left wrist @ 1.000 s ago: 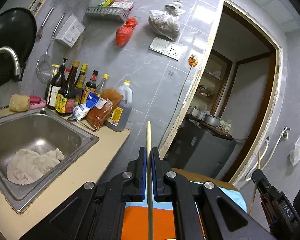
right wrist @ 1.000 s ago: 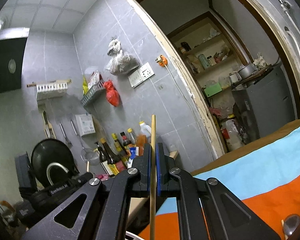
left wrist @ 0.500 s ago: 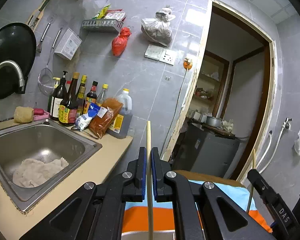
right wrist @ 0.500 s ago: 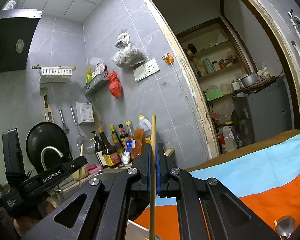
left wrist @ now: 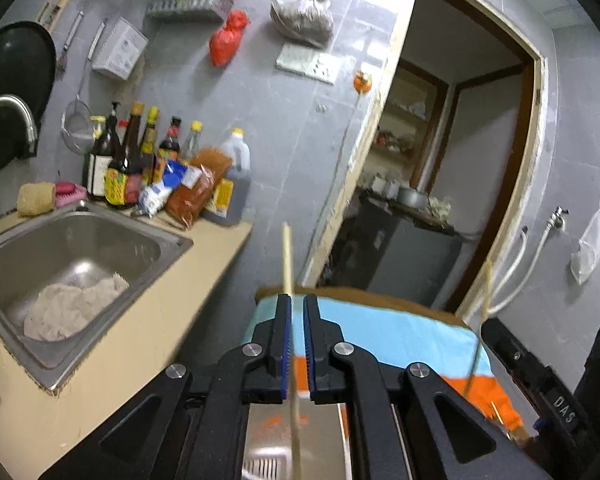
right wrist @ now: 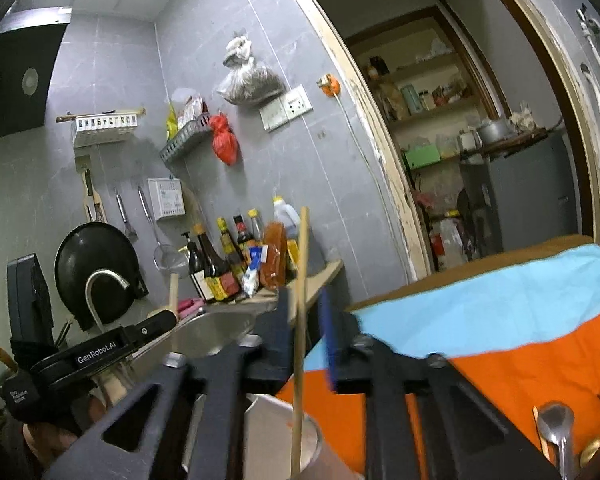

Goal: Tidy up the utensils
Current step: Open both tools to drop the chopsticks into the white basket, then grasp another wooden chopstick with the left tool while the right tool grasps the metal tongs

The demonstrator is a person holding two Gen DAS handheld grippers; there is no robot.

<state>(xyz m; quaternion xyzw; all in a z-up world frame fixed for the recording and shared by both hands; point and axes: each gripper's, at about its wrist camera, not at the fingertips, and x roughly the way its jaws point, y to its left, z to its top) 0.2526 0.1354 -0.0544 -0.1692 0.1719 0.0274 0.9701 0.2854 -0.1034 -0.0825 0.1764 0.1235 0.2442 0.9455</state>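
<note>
In the left wrist view my left gripper (left wrist: 296,316) has its jaws slightly apart; a wooden chopstick (left wrist: 287,256) stands upright between them, leaning on the left pad, its lower end inside a metal utensil holder (left wrist: 296,436) below. In the right wrist view my right gripper (right wrist: 305,312) is open; a second chopstick (right wrist: 302,280) stands free between the jaws, its lower end in the same metal holder (right wrist: 276,432). The right gripper also shows at the right edge of the left view (left wrist: 540,380).
A table with a blue and orange cloth (right wrist: 480,320) carries a metal spoon (right wrist: 556,428) at lower right. A steel sink (left wrist: 72,256) with a rag, sauce bottles (left wrist: 140,160) and a tiled wall lie left. A doorway (left wrist: 440,180) is behind.
Both grippers have opened; each chopstick, gripped before, now stands loose between the jaws in the metal holder. Both views have shifted slightly and are blurred.
</note>
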